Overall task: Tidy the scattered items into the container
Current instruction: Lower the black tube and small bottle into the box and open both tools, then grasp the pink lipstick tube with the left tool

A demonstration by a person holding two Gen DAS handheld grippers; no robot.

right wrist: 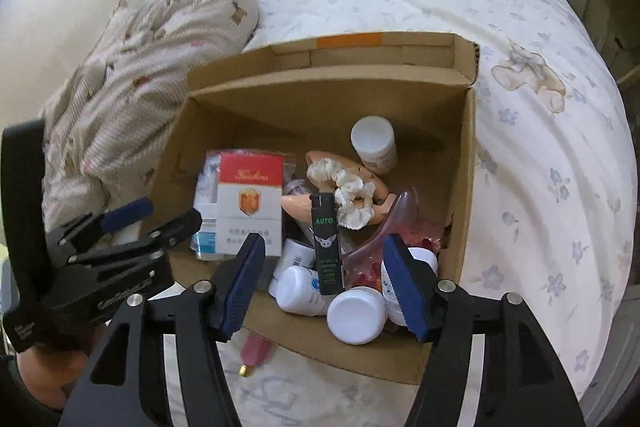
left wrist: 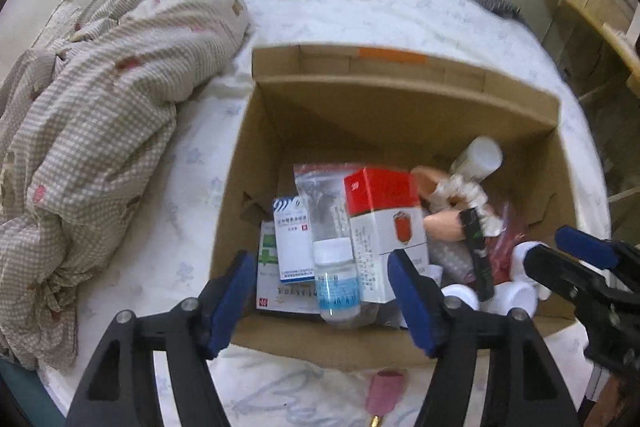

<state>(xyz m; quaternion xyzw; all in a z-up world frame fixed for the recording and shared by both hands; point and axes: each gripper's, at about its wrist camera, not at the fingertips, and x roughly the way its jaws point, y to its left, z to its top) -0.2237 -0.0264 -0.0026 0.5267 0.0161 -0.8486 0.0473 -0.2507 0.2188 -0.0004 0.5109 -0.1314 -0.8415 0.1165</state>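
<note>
Cardboard box (right wrist: 466,163) near the bed's (right wrist: 540,155) front edge holds boxes and bottles; a pink item (right wrist: 256,347) lies outside, just before its near wall. Both the left gripper (left wrist: 324,299) and right gripper (right wrist: 324,287) gape, holding nothing. Judging by that, straddle the pink piece squarely and clear the near wall.

Bed (right wrist: 540,187), white floral sheet. Directly on it: open cardboard box (right wrist: 466,163) at centre; checked quilt (left wrist: 80,131) bunched at left; small pink item (right wrist: 255,349) below the box, lower centre.
</note>
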